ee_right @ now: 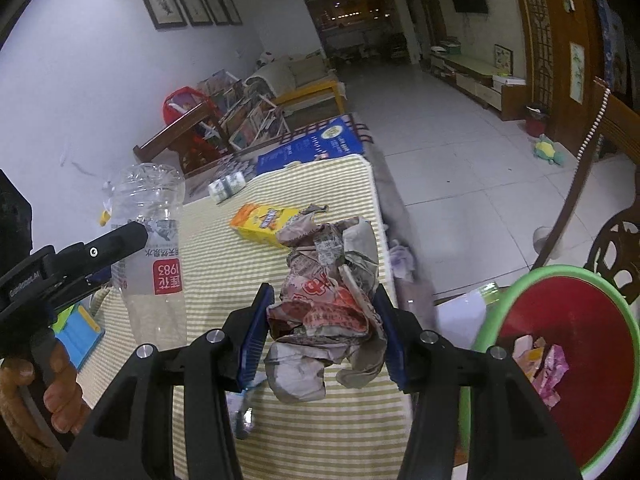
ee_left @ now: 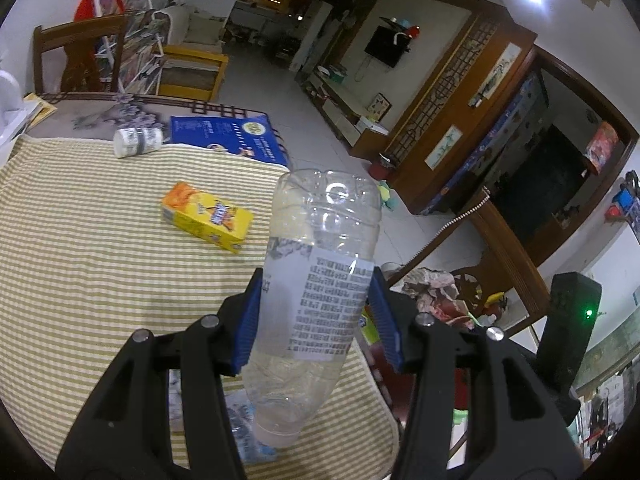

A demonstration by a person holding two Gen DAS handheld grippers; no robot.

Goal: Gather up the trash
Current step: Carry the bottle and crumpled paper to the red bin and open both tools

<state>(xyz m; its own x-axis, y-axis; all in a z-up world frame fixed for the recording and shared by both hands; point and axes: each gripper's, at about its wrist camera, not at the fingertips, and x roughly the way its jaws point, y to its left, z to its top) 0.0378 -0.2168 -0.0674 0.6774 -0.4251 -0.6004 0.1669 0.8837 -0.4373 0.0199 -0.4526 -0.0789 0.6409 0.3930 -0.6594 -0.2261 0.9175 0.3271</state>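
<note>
Two hand-held grippers, each loaded. Your left gripper [ee_left: 318, 312], at lower centre of the left wrist view, has its blue ribbed pads pressed on the label of one clear, empty plastic water bottle [ee_left: 320, 280], held neck toward the camera and base pointing away. Your right gripper [ee_right: 324, 320], at lower centre of the right wrist view, clamps one crumpled wad of printed newspaper [ee_right: 328, 300] between its blue pads. One hand [ee_right: 60, 392] shows at lower left of that view, wrapped round the left gripper's handle.

Containers: one round red basin with a green rim [ee_right: 624, 308], at the lower right edge of the right wrist view, holds several crumpled pink and pale wrappers [ee_right: 546, 368]; their number cannot be told.

Farther off, on the yellow-and-white striped tablecloth [ee_left: 80, 260], lie one yellow and orange carton [ee_left: 208, 216] at centre left and one small white patterned bottle [ee_left: 138, 141] on its side toward the upper left. One blue printed sheet [ee_left: 228, 138] lies just beside that bottle.
</note>
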